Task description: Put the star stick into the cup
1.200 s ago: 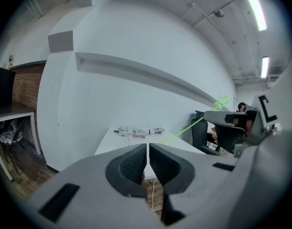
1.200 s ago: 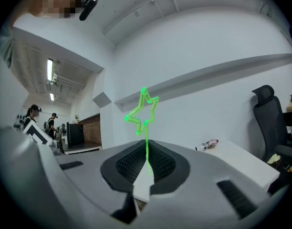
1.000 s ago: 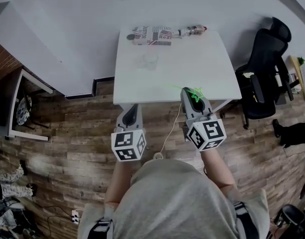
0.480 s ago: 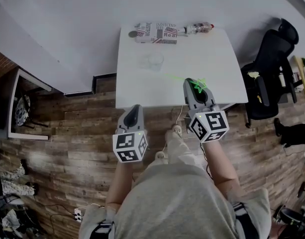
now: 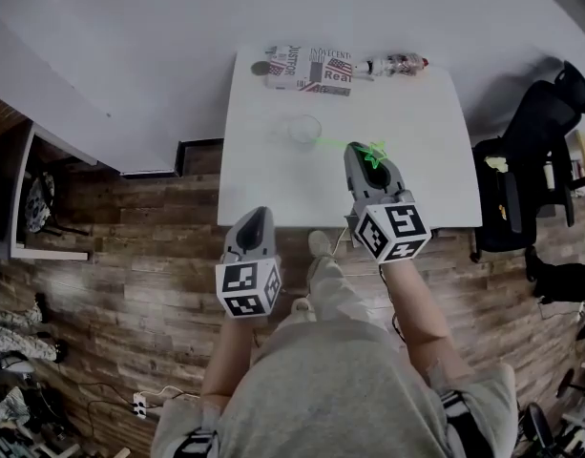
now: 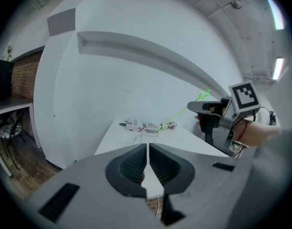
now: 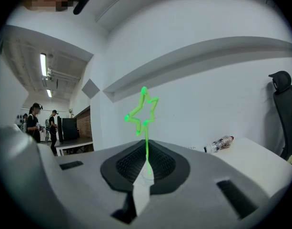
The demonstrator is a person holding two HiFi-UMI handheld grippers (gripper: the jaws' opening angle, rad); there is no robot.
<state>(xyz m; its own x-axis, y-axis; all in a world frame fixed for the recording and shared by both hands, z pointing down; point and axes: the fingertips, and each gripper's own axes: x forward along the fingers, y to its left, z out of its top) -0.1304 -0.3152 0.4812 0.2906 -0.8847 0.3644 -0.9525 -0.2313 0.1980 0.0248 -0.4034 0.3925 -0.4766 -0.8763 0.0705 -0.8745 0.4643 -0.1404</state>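
The right gripper [image 5: 366,156] clamps the thin green star-topped stick [image 7: 143,109] in its fingers [image 7: 126,165], near the clear cup [image 5: 304,128] on the white surface [image 5: 416,141]. A nudge may tip the light cup. The left gripper [image 5: 257,222] sits closed, empty.

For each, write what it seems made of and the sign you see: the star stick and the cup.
Star stick: probably plastic, glossy neon green; it is a thin outline star on a slim stem.
Cup: clear plastic or glass, can't tell which; the white table shows through it.
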